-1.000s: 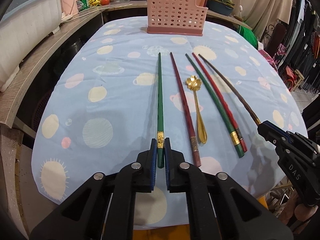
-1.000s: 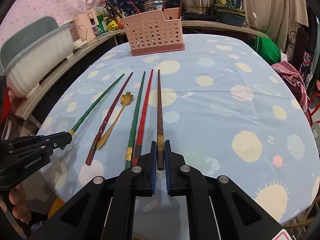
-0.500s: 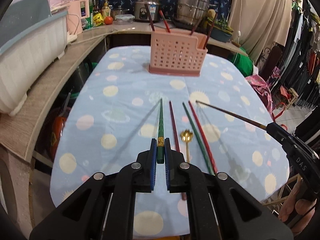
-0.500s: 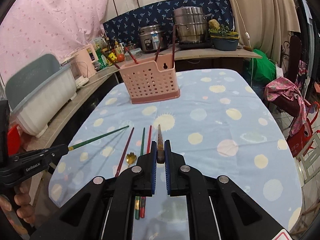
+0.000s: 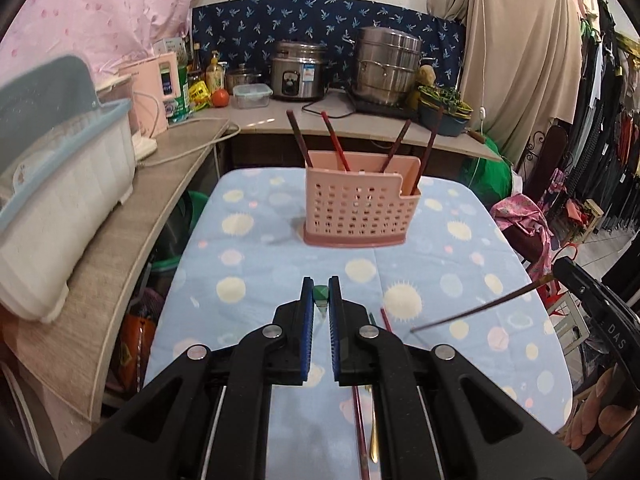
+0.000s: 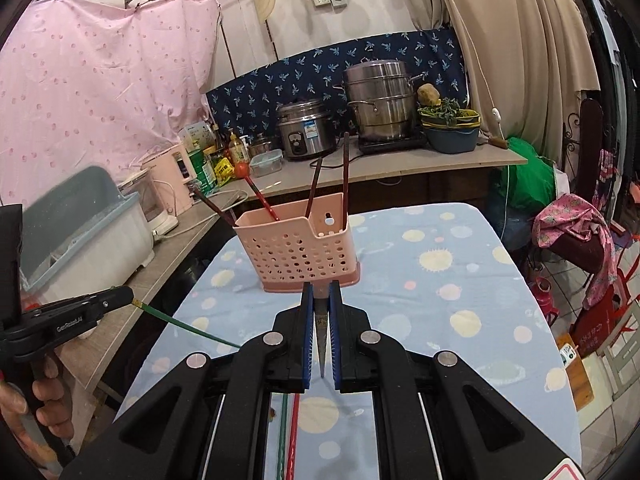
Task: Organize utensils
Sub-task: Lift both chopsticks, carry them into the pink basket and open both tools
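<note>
Left gripper [image 5: 321,295] clenched on green chopstick [image 6: 188,327], aloft over the table [image 5: 440,240]; right gripper [image 6: 321,300] clenched on brown chopstick [image 5: 476,310], likewise aloft. Carrying step, seemingly. Next: tilting tips downward, aiming into pink holder [image 5: 356,210] ahead.

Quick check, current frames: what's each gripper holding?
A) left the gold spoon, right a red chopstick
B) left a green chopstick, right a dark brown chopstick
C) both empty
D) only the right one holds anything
B: the left gripper is clamped on the green chopstick, and the right gripper is clamped on the dark brown chopstick, both lifted off the table in front of the pink utensil basket.
</note>
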